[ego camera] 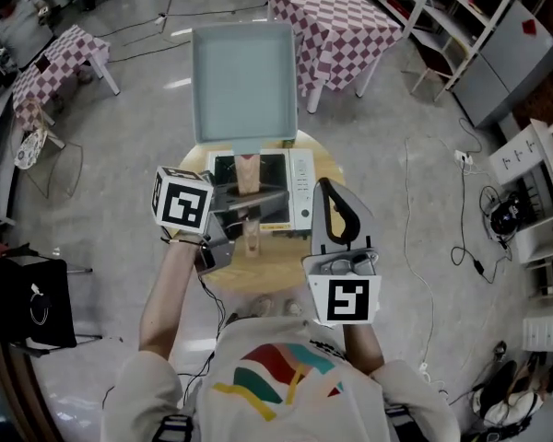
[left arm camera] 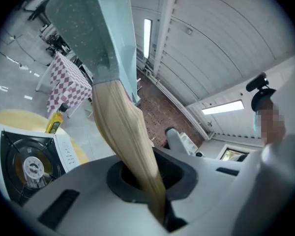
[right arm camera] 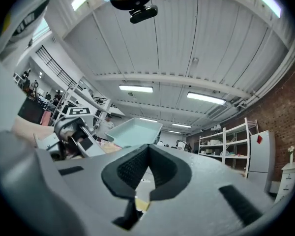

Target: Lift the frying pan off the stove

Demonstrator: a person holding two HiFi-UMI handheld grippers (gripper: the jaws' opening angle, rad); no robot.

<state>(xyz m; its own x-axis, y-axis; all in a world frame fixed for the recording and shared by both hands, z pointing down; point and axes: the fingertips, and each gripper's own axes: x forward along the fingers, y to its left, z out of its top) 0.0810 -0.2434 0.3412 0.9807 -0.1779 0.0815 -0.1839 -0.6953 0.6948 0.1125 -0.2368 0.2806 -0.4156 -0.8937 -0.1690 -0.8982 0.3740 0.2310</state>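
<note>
Head view: empty square pale-blue frying pan is up above the stove. Left gripper jaws are clamped on its wooden handle, right gripper jaws pinched together on nothing. Yellow oil bottle sits on the tabletop.

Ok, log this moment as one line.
frying pan: lifted clear of stove | left hand-held gripper: shut on wooden handle | right hand-held gripper: shut, empty

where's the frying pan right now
Head view, upper centre: the frying pan is held in the air above the stove on the round table, its wooden handle clamped in the left gripper's jaws.
</note>
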